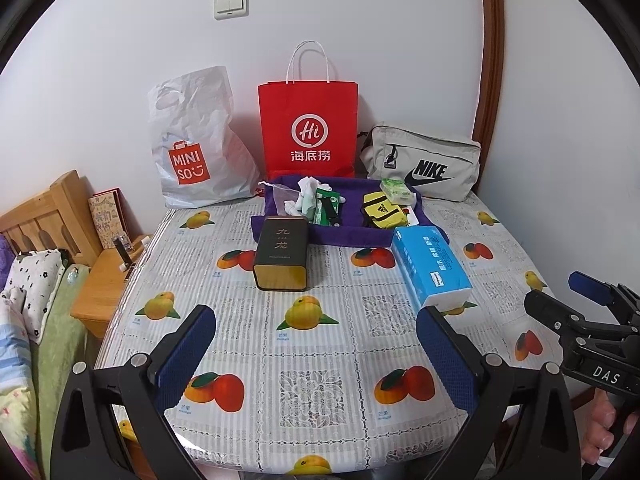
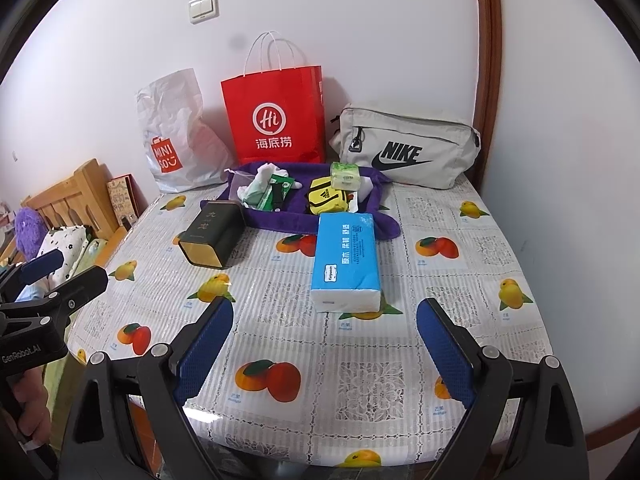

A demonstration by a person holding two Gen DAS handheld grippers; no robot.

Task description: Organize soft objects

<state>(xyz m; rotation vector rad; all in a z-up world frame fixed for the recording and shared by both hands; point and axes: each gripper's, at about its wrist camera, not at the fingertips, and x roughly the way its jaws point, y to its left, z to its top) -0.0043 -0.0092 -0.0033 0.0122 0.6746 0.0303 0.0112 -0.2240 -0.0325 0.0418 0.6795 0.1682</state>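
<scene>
A purple cloth tray point(image 1: 352, 236) point(image 2: 288, 220) lies at the back of the table, holding white and green socks point(image 1: 306, 198) point(image 2: 256, 190), a yellow pouch point(image 1: 382, 210) point(image 2: 326, 200) and a small green tissue pack point(image 1: 396, 191) point(image 2: 345, 174). A blue tissue pack point(image 1: 430, 266) point(image 2: 346, 260) lies in front of the tray. My left gripper point(image 1: 316, 356) hovers open over the near table, nothing between its fingers. My right gripper point(image 2: 326, 354) is open too, just short of the blue pack; the left wrist view shows it at the right edge point(image 1: 560, 292).
A dark tea tin point(image 1: 282, 258) point(image 2: 212, 238) lies on its side left of the blue pack. Against the wall stand a white plastic bag point(image 1: 196, 140), a red paper bag point(image 1: 308, 128) and a grey waist bag point(image 1: 424, 164). A bed and wooden nightstand point(image 1: 108, 284) lie left.
</scene>
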